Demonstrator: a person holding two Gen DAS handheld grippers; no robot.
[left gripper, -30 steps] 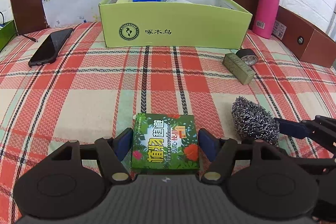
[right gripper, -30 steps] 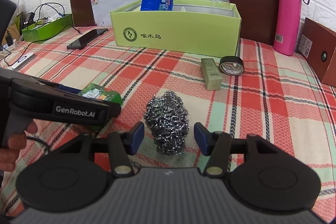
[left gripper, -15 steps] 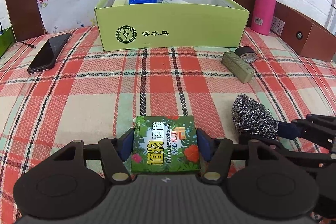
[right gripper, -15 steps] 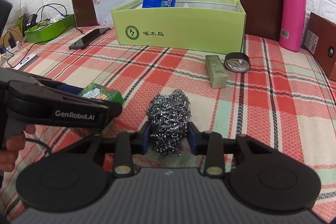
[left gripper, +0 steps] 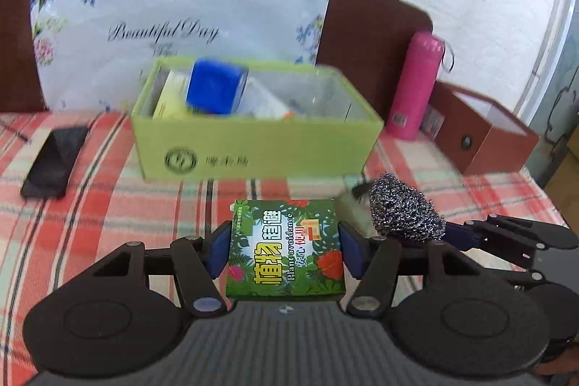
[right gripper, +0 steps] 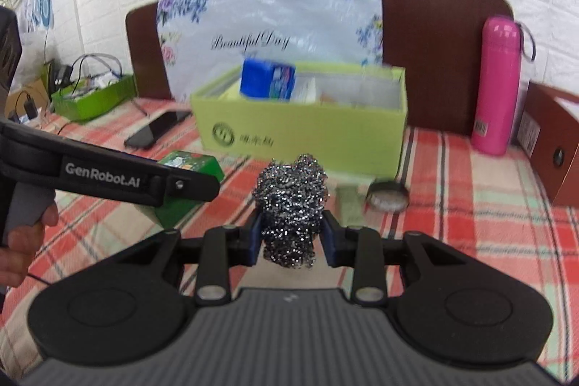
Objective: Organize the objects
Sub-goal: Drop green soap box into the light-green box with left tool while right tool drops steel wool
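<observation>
1. The left gripper (left gripper: 286,250) pinches a green leaf-printed packet (left gripper: 286,252) by its two side edges; the blue fingers (left gripper: 219,250) press flat on both sides.
2. The right gripper (right gripper: 291,234) pinches a steel-wool scourer (right gripper: 289,205), which bulges above and below the fingers (right gripper: 255,236). The jaws had closed onto it a moment before and now hold steady.
3. Both things hang clear of the checked bedspread (left gripper: 90,205), so the step in hand looks like the carry toward storage.
4. Straight ahead of both pairs of fingers stands the open lime-green box (left gripper: 253,140). A blue carton (left gripper: 215,85) and flat packs fill its left part; the right part looks bare.
5. The next move likely calls for bringing each thing over the near wall, well above the rim, then spreading the fingers over the bare part, one hand at a time so they do not crowd.
6. A small olive box (right gripper: 349,205) and a tape roll (right gripper: 387,196) lie beyond the scourer, still to sort.
</observation>
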